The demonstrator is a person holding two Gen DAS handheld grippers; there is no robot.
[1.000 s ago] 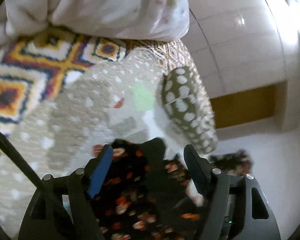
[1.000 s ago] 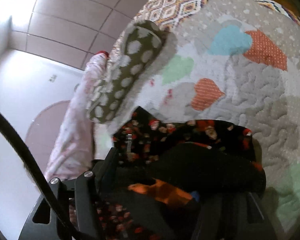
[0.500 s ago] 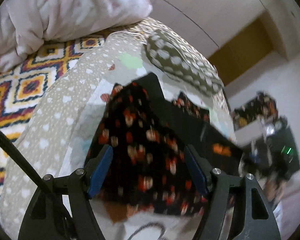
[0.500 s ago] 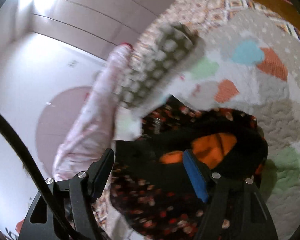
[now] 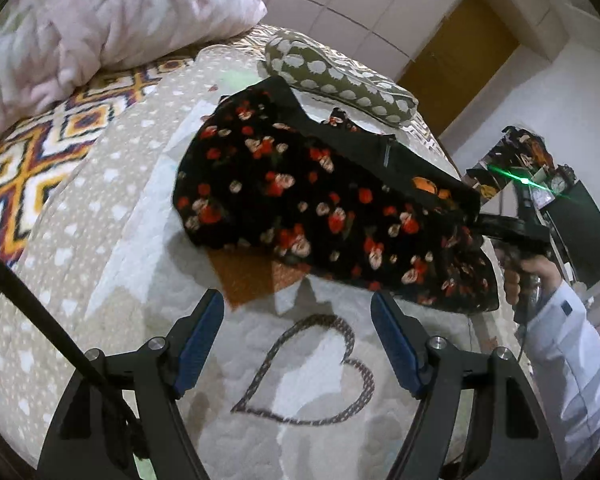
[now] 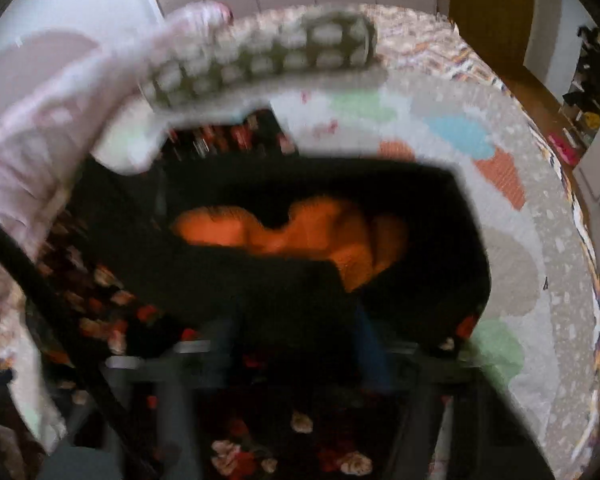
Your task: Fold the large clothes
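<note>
Quilted bedcover [image 5: 132, 240] in beige and white fills most of the left wrist view, with small white hearts on the beige part and one big outlined heart [image 5: 312, 372] stitched near the camera. At the far left lies a pink crumpled blanket [image 5: 80, 28], and under it a sheet with orange and dark diamond pattern [image 5: 32, 148] shows. The left gripper [image 5: 296, 344] hangs low over the bedcover with its two blue-padded fingers [image 5: 200, 340] spread wide apart, and nothing is between them.

Further to the middle, the black floral garment [image 5: 300, 204] lies across the bedcover, its left end resting flat and its right end lifted off the bed. Behind it an olive pillow with white spots [image 5: 340, 76] lies along the far edge of the bed, near a tiled wall and a brown door [image 5: 460, 64].

At the right, the right gripper [image 5: 500, 226] is held by the person's hand [image 5: 520, 280] in a white sleeve, and the lifted end of the garment hangs from its tip. In the right wrist view the picture is blurred; black cloth with an orange lining [image 6: 292, 232] covers the fingers, which stand close together on the fabric. Coloured heart patches [image 6: 500, 176] of the bedcover are at the right of it.
</note>
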